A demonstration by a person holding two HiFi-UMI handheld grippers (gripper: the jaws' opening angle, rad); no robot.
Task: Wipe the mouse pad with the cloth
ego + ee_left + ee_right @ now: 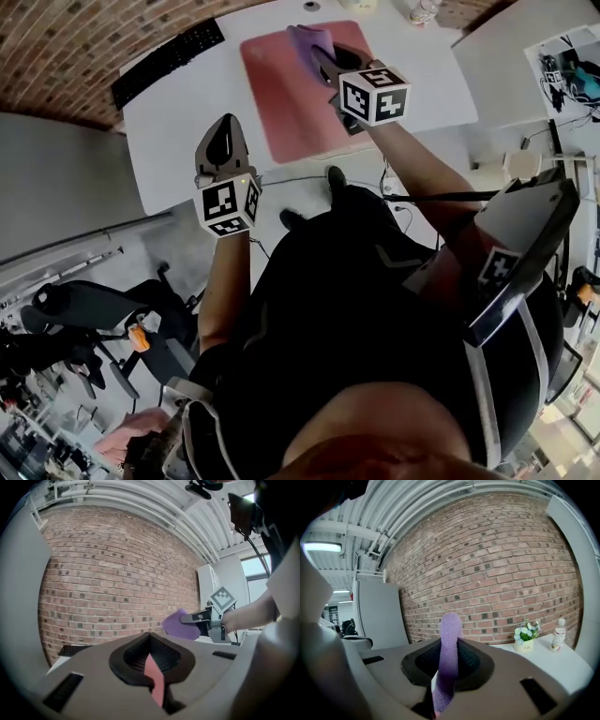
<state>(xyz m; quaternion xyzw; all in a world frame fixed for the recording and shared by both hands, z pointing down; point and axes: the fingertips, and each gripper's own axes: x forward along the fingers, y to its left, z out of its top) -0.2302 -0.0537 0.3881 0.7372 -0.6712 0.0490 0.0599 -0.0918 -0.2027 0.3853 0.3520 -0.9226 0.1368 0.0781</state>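
A person's right gripper (pixel 326 54) is clenched on a purple cloth (pixel 310 39), holding it over the far end of the pink mouse pad (pixel 286 112) on a white table (pixel 173 127); whether the cloth touches the pad is unclear from above. In the right gripper view the cloth (pixel 449 653) rises folded between the jaws. The left gripper (pixel 223 139) hangs above the table just left of the pad, its jaws closed on nothing, a pink sliver showing through their seam. A black keyboard (pixel 169 58) lies at the table's far left corner.
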